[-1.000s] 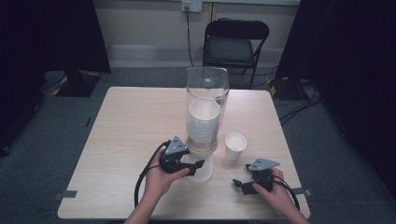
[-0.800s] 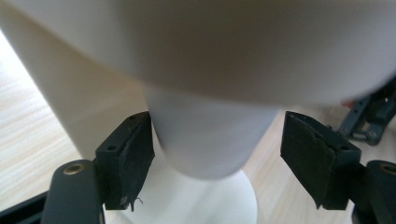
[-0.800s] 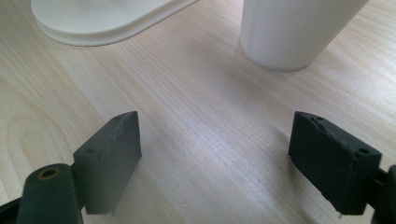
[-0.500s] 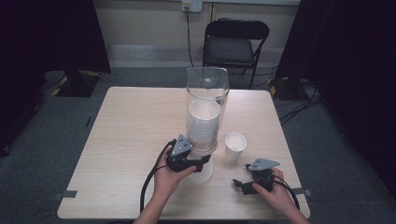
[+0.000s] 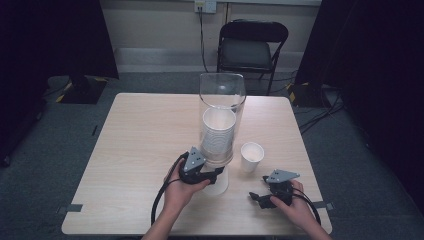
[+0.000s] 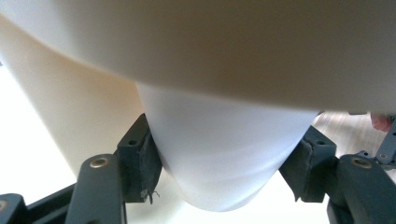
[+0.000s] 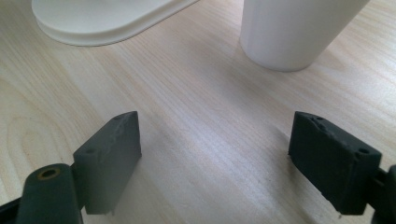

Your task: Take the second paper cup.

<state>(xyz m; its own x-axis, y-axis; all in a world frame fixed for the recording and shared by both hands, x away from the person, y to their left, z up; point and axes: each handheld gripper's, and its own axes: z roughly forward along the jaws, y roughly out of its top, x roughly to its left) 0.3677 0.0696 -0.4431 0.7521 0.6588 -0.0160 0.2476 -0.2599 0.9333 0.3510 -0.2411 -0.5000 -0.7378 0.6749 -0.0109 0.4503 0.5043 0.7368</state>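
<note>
A: From the high view, what was on the table (image 5: 135, 150)?

B: A tall clear cup dispenser (image 5: 222, 107) stood near the middle, loaded with a stack of white cups (image 5: 218, 135). A single paper cup (image 5: 251, 156) stood upright just to the right of it, apart from the dispenser.

A: And the hands?

B: The left hand (image 5: 181, 192) held the left gripper (image 5: 216, 176) right up at the dispenser's foot, jaws reaching to the bottom cup (image 5: 218, 186) poking out underneath. The right hand (image 5: 290, 204) rested near the table's front right corner with the right gripper (image 5: 257, 197) low on the wood, well apart from the single cup. A black folding chair (image 5: 251, 45) stood beyond the far edge.

A: Over to the left gripper view. What was there?

B: The bottom cup (image 6: 224, 158) sat squarely between the two black pads (image 6: 140, 161), both pads touching its white wall, one on each side. So the jaws were closed onto that cup, about a cup's width apart. The dispenser's rounded underside (image 6: 210, 42) loomed just above.

A: And the right gripper view?

B: Jaws spread wide, holding nothing, with bare pale wood between the pads (image 7: 109, 156). Ahead to the right stood the foot of the single paper cup (image 7: 292, 32), and to the upper left the edge of the dispenser's white base (image 7: 107, 21), both clear of the jaws.
</note>
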